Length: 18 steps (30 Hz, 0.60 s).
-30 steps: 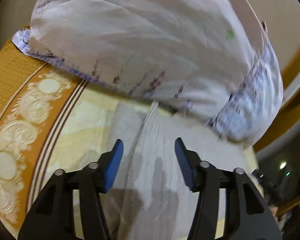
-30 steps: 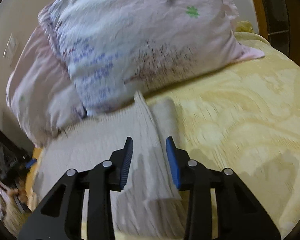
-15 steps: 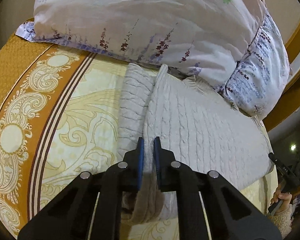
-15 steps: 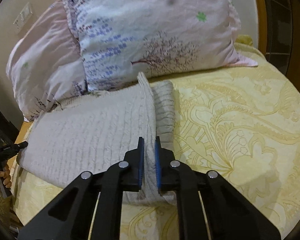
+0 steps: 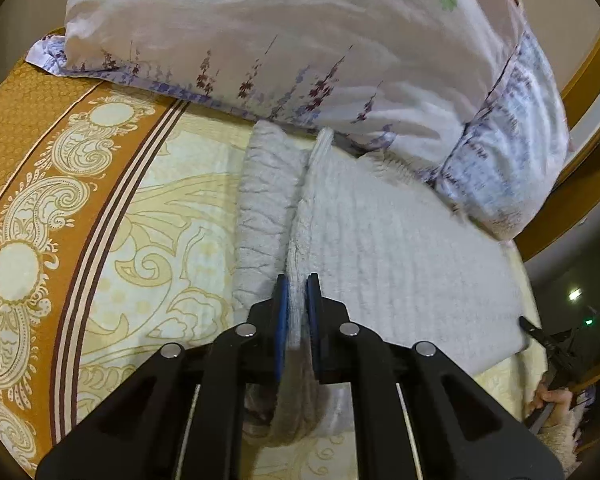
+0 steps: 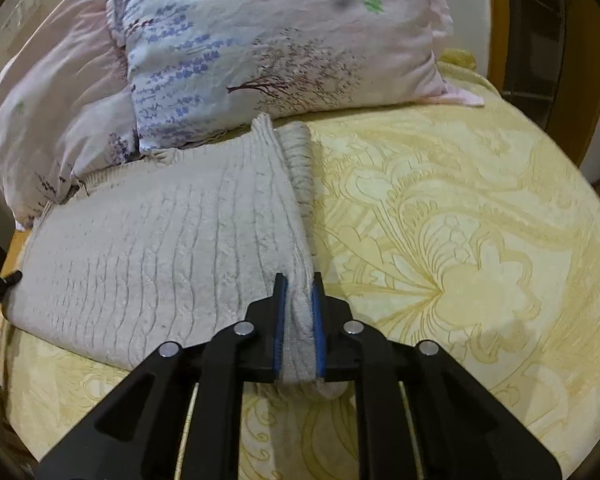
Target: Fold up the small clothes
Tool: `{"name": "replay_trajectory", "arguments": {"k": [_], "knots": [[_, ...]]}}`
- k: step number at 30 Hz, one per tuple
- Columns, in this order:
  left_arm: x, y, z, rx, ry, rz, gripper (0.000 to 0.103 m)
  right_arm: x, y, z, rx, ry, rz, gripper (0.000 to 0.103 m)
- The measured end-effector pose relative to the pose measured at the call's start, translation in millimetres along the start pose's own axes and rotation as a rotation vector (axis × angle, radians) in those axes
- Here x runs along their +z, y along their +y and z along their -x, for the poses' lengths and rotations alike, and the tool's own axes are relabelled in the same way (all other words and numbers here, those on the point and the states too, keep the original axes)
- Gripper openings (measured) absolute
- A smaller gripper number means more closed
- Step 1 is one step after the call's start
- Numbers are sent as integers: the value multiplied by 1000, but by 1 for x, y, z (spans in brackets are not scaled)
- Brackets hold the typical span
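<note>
A cream knitted sweater [image 5: 399, 240] lies on the bed [image 5: 172, 216], its top edge against the floral pillows [image 5: 300, 40]. The left hand-held gripper [image 5: 296, 292] pinches its folded edge; the right hand-held gripper [image 6: 298, 292], jaws opening, has knit between them. No writing is legible anywhere.

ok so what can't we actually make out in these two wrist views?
- Near hem of the knit garment: left wrist view, tucked below the left hand-held gripper, which is shut on a fold.
- Right hand-held gripper: jaws opening with fabric between the pads; the gripper body hides the garment's near corner.
- Garment type: neck and far edge lie under the pillow.
- Pillow print: blurred in the left wrist view.
- Person's hand: cut off by the lens edge.
</note>
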<state>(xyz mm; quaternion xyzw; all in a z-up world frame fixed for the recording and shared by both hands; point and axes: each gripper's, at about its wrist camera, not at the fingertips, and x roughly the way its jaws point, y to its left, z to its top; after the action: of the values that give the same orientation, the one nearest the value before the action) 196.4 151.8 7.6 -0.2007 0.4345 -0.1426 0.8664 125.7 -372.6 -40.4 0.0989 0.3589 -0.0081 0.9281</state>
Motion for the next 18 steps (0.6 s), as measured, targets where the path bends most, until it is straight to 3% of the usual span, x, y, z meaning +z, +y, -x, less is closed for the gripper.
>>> {"name": "replay_trajectory", "arguments": {"k": [1,2,3,5,8,11,18], "knots": [[1,0,4,-8,-13,4,10,3,0,5,18,-19,-15,24],[3,1,9,-16,-31,8,20,6,0,9,37,-36,-27,35],[6,2,15,-23,-55,14,44,10,1,12,59,-57,-35,39],[10,4,22,-8,-95,26,77,18,8,14,122,-80,-34,45],[18,9,24,-10,-95,45,81,27,22,5,199,-52,-26,47],[25,17,13,-2,-49,81,94,31,38,-6,215,-33,4,47],[30,24,-13,2,8,120,94,26,54,-21,255,9,9,50]]}}
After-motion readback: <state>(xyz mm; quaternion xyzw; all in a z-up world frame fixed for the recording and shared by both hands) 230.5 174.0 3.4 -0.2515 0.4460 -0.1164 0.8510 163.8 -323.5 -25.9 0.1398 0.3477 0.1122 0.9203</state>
